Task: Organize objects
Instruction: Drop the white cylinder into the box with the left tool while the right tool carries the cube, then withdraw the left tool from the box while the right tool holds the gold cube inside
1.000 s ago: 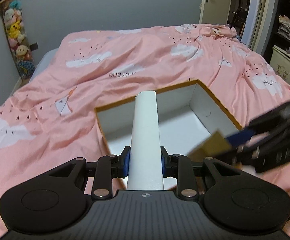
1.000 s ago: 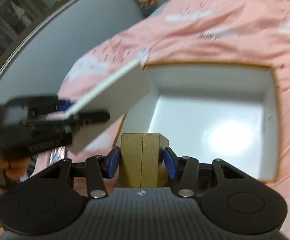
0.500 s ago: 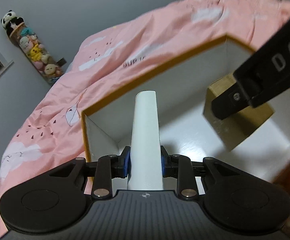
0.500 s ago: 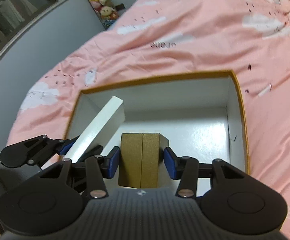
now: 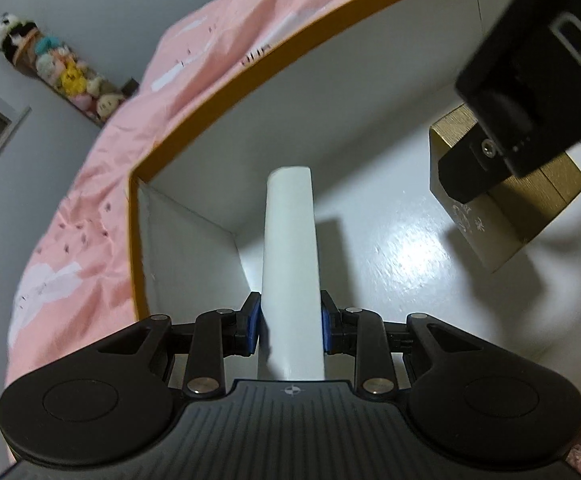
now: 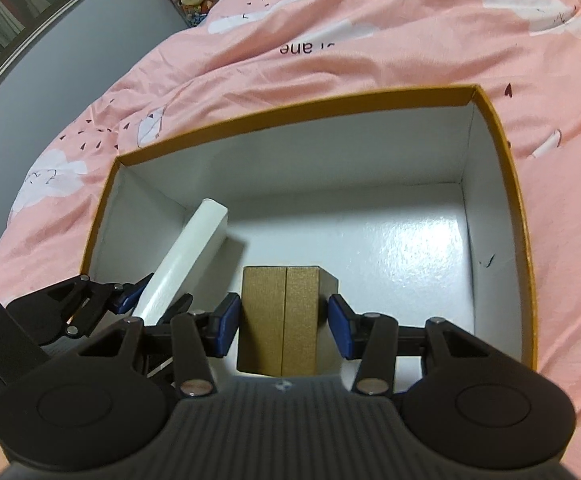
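Gold carton (image 6: 280, 320) and white slab (image 5: 290, 276) now hang inside the orange-rimmed box (image 6: 298, 110), where a second ago they were above its near edge. Right gripper (image 6: 280, 330) clamps the carton, left gripper (image 5: 289, 326) the slab, which points at the box's left corner. Both look ready to set down. Around the box lies the pink bed (image 6: 390, 24).

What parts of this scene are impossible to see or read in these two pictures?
- Left wrist view: much of the gold box is covered by the right gripper; its printing is too small to read.
- Right wrist view: the white slab's lower end is hidden behind the left gripper.
- Both views: whether either item touches the orange-rimmed box's floor.
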